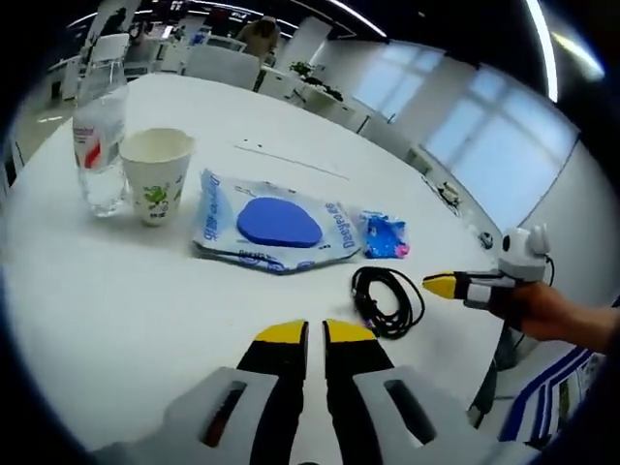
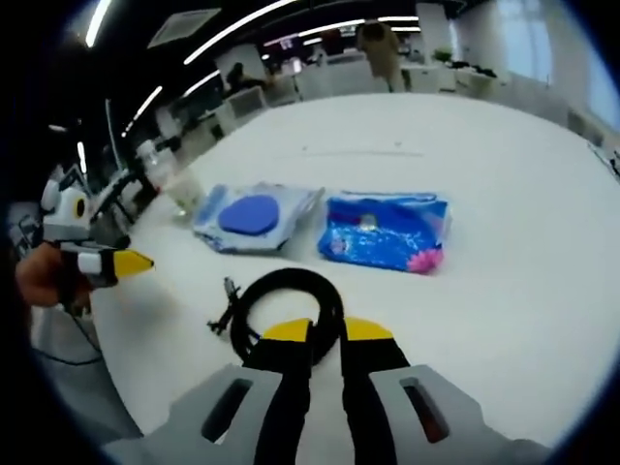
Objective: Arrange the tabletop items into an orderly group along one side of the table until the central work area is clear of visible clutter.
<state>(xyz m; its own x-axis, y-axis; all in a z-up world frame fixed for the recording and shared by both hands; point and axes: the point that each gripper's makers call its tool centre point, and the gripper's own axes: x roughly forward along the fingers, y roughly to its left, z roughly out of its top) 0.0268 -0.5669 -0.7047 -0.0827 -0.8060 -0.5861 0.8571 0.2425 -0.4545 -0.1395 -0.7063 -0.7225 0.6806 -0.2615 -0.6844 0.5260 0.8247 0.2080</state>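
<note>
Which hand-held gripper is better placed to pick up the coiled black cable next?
Probably the right hand-held gripper: its closed tips sit right at the coiled black cable. The left hand-held gripper is beside the coil, slightly further off.

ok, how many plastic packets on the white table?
2. A pale blue packet with a dark blue oval lies beside the paper cup; a smaller bright blue packet with pink print sits next to it, near the black cable coil.

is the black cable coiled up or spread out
Coiled: the black cable lies in a loose loop on the table, one plug end sticking out.
</note>
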